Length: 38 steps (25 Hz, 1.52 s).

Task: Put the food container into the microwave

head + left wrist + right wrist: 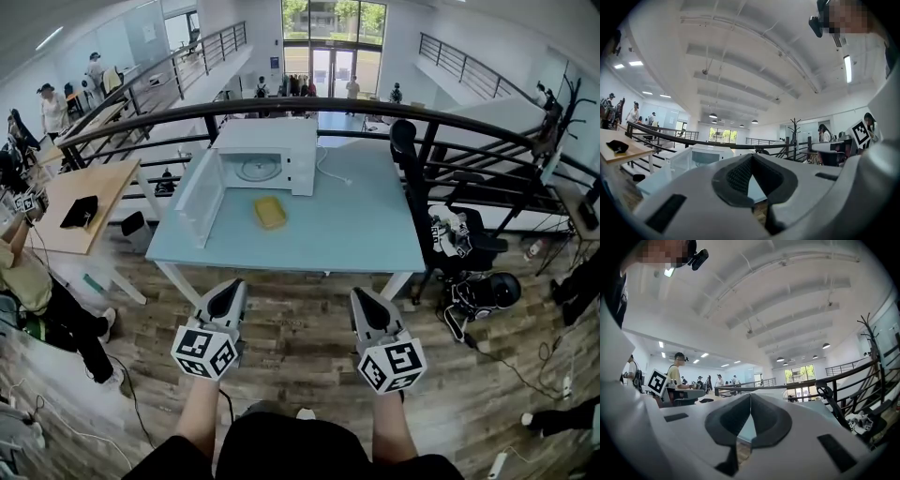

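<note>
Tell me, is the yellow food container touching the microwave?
Apart. The head view shows bare table between the food container and the microwave.

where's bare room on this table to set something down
The right half of the table is bare, from the food container to the right edge, plus the front strip. Crowded back left: microwave and its open door.

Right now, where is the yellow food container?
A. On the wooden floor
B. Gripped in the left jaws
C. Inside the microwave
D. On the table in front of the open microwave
D: the yellow food container lies flat on the table, just in front of the microwave, whose door is swung open.
</note>
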Available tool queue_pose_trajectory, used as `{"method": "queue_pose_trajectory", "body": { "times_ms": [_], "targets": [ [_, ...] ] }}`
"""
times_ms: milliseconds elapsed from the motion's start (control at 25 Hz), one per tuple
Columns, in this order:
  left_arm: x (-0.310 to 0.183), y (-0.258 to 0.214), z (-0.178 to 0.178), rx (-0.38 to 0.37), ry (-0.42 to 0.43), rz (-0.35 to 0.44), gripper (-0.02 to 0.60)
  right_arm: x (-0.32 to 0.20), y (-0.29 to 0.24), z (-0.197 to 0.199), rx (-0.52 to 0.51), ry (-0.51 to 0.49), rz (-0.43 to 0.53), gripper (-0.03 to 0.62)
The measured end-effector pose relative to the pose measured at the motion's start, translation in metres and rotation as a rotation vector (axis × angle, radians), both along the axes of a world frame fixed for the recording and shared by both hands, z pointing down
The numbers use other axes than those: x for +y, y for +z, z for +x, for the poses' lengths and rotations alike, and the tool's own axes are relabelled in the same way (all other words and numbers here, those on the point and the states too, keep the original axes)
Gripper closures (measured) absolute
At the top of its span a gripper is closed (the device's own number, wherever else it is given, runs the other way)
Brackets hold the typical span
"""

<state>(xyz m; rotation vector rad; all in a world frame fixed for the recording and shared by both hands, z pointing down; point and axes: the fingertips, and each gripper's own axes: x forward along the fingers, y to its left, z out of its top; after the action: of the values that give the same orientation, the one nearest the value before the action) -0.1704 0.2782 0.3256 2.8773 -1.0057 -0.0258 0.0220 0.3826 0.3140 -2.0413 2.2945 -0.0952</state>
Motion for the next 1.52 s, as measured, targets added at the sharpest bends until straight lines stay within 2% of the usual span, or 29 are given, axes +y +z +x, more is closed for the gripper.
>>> {"method": "queue_pose_trajectory", "body": {
  "times_ms": [240, 560, 800, 1160, 1520],
  "targets": [
    [0.001, 0.003, 0.008, 0.001, 0.012, -0.016, 0.574, -0.004, 0.009, 0.004, -0.012, -0.022, -0.018, 0.588],
    [-0.028, 0.009, 0.024, -0.023, 0.009, -0.009, 0.574, -0.032, 0.014, 0.011, -0.022, -0.035, -0.027, 0.588],
    [-0.078, 0.023, 0.032, -0.011, 0.015, -0.031, 0.574, -0.080, 0.024, 0.015, -0.018, -0.027, -0.049, 0.588],
    [-0.181, 0.040, 0.044, 0.006, 0.050, -0.075, 0.574, -0.188, 0.029, 0.012, -0.006, -0.048, -0.087, 0.588],
    [-0.264, 0.046, 0.070, 0.029, 0.171, -0.089, 0.574, -0.278, 0.029, 0.019, 0.002, -0.008, -0.117, 0.588]
  ]
}}
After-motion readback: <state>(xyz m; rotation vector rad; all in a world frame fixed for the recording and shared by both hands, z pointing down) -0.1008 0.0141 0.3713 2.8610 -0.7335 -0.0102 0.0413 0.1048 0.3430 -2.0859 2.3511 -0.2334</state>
